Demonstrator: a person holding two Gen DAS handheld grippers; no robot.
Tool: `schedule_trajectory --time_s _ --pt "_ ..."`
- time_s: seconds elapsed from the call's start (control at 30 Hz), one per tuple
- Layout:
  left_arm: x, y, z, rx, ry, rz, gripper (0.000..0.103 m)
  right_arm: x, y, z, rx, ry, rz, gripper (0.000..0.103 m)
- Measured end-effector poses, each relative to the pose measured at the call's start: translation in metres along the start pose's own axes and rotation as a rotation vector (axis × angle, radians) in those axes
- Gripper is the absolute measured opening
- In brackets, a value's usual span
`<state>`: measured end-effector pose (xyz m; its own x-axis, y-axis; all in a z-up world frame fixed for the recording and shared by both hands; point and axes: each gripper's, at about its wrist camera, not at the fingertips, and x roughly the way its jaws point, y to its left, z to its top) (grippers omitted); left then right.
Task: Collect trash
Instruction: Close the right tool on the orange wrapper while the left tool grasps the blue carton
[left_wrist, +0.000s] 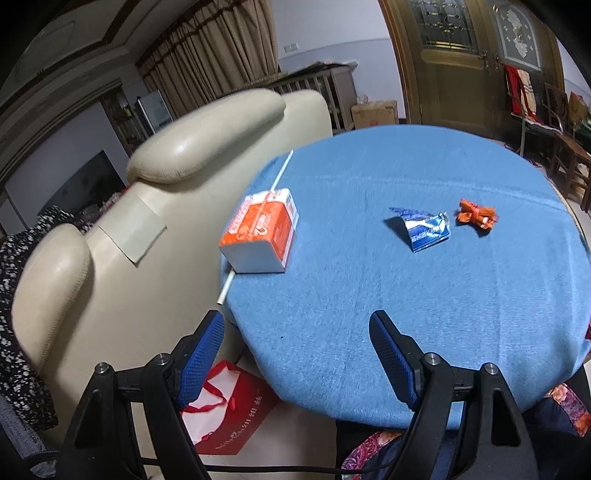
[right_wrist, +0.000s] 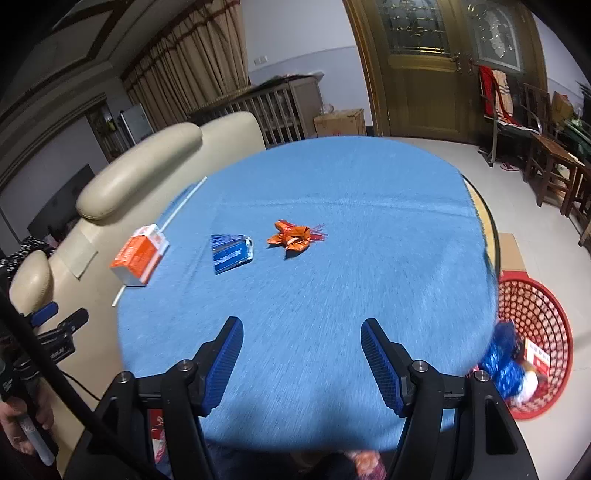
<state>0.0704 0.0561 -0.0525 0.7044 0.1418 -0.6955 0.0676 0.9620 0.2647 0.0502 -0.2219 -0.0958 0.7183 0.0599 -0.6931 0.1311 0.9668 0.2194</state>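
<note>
Three pieces of trash lie on the round table's blue cloth (right_wrist: 332, 192). An orange-and-white drink carton (left_wrist: 260, 230) lies on its side at the cloth's left edge, a white straw (left_wrist: 281, 170) running under or beside it and past the rim. Right of it, in the middle of the left wrist frame, sits a crumpled blue-and-white wrapper (left_wrist: 424, 227), and just beside that, to the right, a crumpled orange wrapper (left_wrist: 476, 214); the two look close but apart.

In the right wrist view the same row sits in the left-centre of the frame: carton (right_wrist: 140, 256), blue wrapper (right_wrist: 231, 253), orange wrapper (right_wrist: 293, 236).

At that frame's lower right, a red mesh basket (right_wrist: 535, 306) stands on the floor, holding blue and white scraps.

The left gripper (left_wrist: 297, 350) hangs at the bottom of its frame, fingers spread, holding nothing. The right gripper (right_wrist: 301, 356) likewise is spread wide over bare cloth.

A cream leather sofa (left_wrist: 110, 258) fills the left.
</note>
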Motion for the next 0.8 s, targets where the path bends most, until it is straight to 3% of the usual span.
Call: schedule_trajectory --time_s 0.17,0.43,0.8 --pt "0.032 -0.005 0.014 -0.015 0.037 -0.047 0.081 0.051 0.002 0.031 -0.044 0.052 -0.009 0.070" --pt "0.082 -0.029 0.052 -0.041 0.082 -0.197 0.081 0.148 0.003 0.085 -0.079 0.132 0.021 0.070" --pt "0.132 -0.064 0.090 -0.033 0.144 -0.380 0.081 0.249 0.023 0.113 -0.252 0.275 0.088 0.070"
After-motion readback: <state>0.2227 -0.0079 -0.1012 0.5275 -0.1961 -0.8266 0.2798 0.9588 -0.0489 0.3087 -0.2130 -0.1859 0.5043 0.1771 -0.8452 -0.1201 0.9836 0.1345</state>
